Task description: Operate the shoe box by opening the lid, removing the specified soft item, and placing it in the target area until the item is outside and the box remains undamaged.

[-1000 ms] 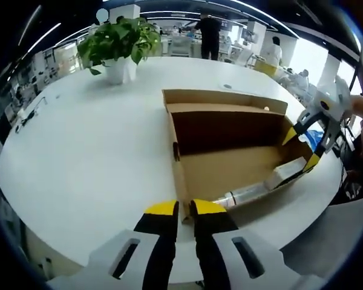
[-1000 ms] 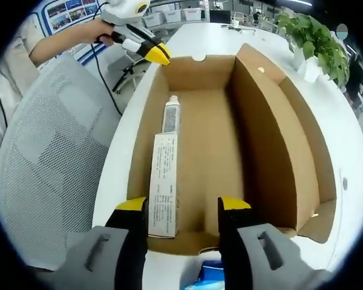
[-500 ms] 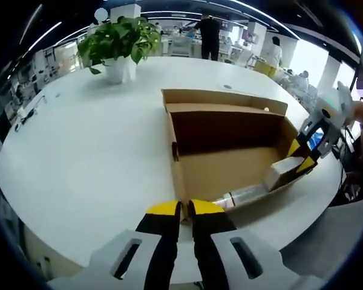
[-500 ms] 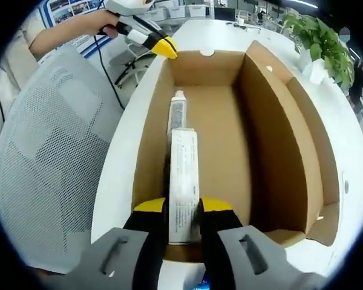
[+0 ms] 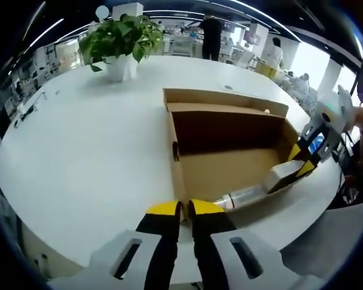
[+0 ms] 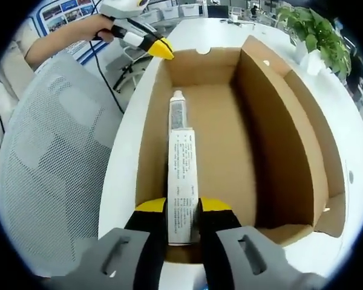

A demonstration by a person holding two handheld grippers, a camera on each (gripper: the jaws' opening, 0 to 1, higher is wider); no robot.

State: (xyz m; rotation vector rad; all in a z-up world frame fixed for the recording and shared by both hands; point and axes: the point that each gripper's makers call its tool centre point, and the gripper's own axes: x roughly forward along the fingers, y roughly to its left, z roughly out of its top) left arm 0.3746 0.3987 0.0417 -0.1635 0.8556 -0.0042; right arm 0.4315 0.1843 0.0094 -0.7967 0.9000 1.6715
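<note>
Two grippers are at work on one open shoe box (image 5: 230, 145), and I describe them from my left hand across to my right. My left gripper (image 5: 183, 208) has its yellow-tipped jaws pressed nearly together on the near short wall of the box, right at the edge of the white tabletop (image 5: 78, 151) closest to me; the cardboard rim sits in the thin gap between them, so I read it as clenched on that wall. In the left gripper view a potted plant (image 5: 121, 39) stands near the far edge of the tabletop, well apart from the box. The box lies with its lid folded back flat along the far side, brown interior exposed. Inside, along the wall nearest the tabletop's right edge, lies the soft item, a toothpaste tube (image 5: 245, 194) with its cap end toward my left gripper and its flat white printed end (image 5: 284, 174) toward my right. In the right gripper view the tube (image 6: 181, 163) runs lengthwise along the left wall of the box (image 6: 278, 139), and my right gripper (image 6: 183, 208) grasps its flat end between both yellow tips, which press against either side of it. At the far end of that view my left gripper (image 6: 160, 48) pinches the box's opposite wall, a hand and sleeve behind it. A grey mesh chair back (image 6: 48, 169) sits beside the tabletop's edge.
</note>
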